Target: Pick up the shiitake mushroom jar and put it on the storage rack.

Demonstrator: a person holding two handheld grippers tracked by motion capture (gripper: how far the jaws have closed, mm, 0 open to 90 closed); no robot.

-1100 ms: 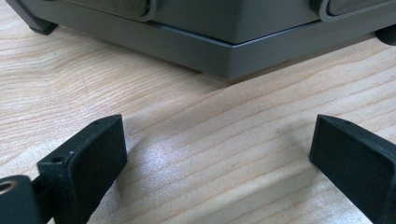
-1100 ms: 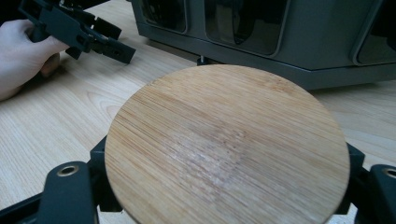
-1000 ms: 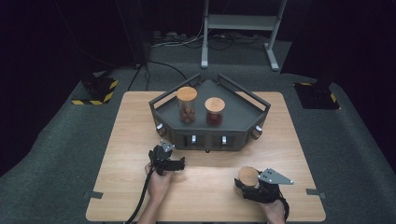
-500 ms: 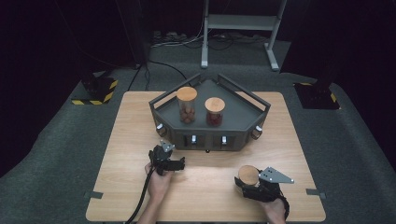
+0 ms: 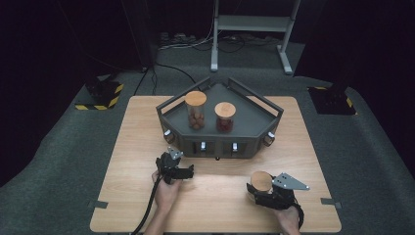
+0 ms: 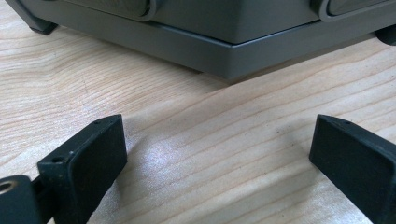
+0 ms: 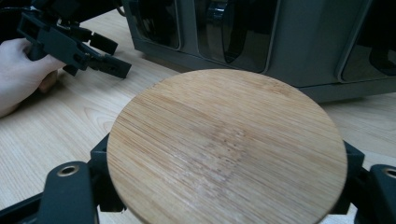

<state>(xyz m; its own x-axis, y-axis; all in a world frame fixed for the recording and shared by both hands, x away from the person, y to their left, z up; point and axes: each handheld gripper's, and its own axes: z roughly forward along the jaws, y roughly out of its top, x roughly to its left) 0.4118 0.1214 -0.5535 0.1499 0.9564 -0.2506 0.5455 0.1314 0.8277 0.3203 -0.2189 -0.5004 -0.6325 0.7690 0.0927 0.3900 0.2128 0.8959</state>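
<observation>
From the high view, a pale wooden table point(image 5: 215, 196) stands on grey carpet point(image 5: 63, 161) in a dark room, bearing a grey tray point(image 5: 254, 115) with two lidded jars, while the right gripper point(image 5: 264, 193) clasps a third jar point(image 5: 261, 182) near the front edge. The left gripper view shows its jaws spread wide over bare wood grain beside the tray's base point(image 6: 233, 51). In the right gripper view the jaws grip just under the jar's bamboo lid point(image 7: 226, 144); the glass below is probably hidden.

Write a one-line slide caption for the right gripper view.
Right hand-held gripper clamps a jar under its round bamboo lid, facing the grey rack.
</observation>
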